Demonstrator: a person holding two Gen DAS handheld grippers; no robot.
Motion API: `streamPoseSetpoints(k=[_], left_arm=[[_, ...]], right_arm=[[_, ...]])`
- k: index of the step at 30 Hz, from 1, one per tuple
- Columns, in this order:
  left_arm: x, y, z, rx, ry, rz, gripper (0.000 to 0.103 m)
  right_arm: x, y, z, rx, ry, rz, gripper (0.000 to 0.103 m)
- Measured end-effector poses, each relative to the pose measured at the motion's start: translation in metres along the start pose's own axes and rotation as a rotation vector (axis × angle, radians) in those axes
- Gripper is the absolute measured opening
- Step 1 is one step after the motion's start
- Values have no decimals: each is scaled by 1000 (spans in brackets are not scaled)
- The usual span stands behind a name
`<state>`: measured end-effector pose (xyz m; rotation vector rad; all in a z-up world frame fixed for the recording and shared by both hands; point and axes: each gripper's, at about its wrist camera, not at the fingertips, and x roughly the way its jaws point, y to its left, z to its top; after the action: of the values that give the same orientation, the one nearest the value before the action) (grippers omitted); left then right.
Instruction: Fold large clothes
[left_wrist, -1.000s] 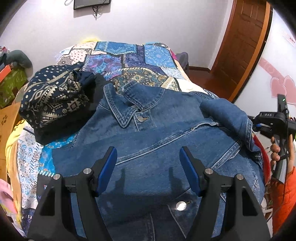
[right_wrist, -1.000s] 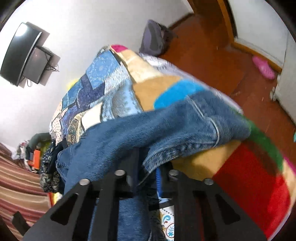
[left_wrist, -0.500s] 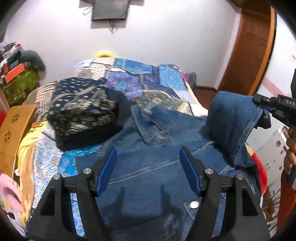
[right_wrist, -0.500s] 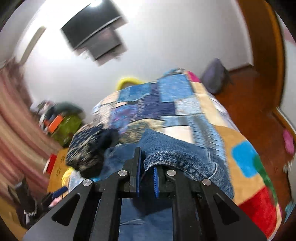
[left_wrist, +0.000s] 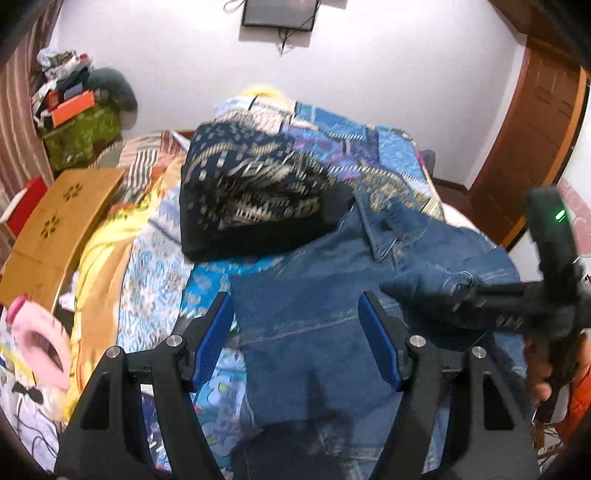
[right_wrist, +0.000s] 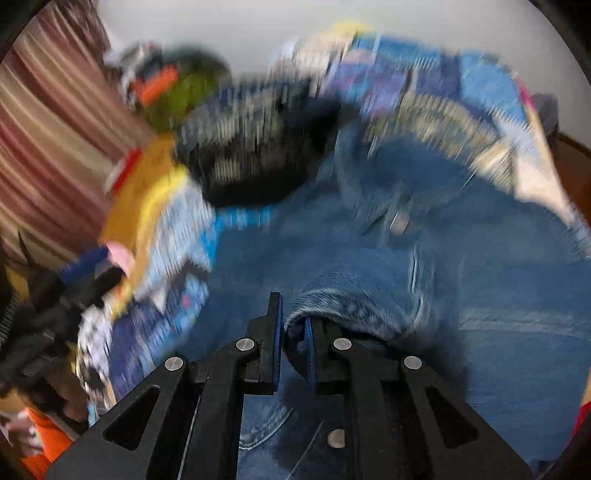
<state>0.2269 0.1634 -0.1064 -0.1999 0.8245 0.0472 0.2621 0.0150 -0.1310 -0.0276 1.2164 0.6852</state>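
A blue denim jacket (left_wrist: 325, 332) lies front up on the patchwork bed quilt (left_wrist: 155, 273), collar toward the wall. My left gripper (left_wrist: 299, 338) hovers open over the jacket's left edge, with nothing between its blue pads (left_wrist: 212, 338). In the left wrist view my right gripper (left_wrist: 469, 295) reaches in from the right, shut on the jacket's sleeve cuff (left_wrist: 443, 280) and holding it above the jacket's front. The blurred right wrist view shows the same grip: right gripper (right_wrist: 293, 328) pinching the folded cuff (right_wrist: 354, 302) over the denim jacket (right_wrist: 480, 266).
A folded dark patterned garment (left_wrist: 251, 199) sits on the quilt beside the collar. Left of the bed are a wooden board (left_wrist: 55, 221), a pink slipper (left_wrist: 40, 343) and a green box (left_wrist: 81, 129) with clutter. A wooden door (left_wrist: 535, 129) stands far right.
My right gripper has swung the sleeve from the bed's right side across over the jacket's front. My left gripper has shifted left toward the jacket's left edge and stays open.
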Motion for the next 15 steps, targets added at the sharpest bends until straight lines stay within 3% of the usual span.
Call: streamPoseSetpoints(k=[3,9,15], left_arm=[[10,3,-10,-3,36,-5,69],[25,-3,-21,2,89,-36,69],[33,-22,-21,22,114,-72,69]], right_arm=[[14,5,-11,-39,47,-49,10],[9,5,-19,-26,132,-45,14],[-40,-3,-27,-20,36,-43,23]])
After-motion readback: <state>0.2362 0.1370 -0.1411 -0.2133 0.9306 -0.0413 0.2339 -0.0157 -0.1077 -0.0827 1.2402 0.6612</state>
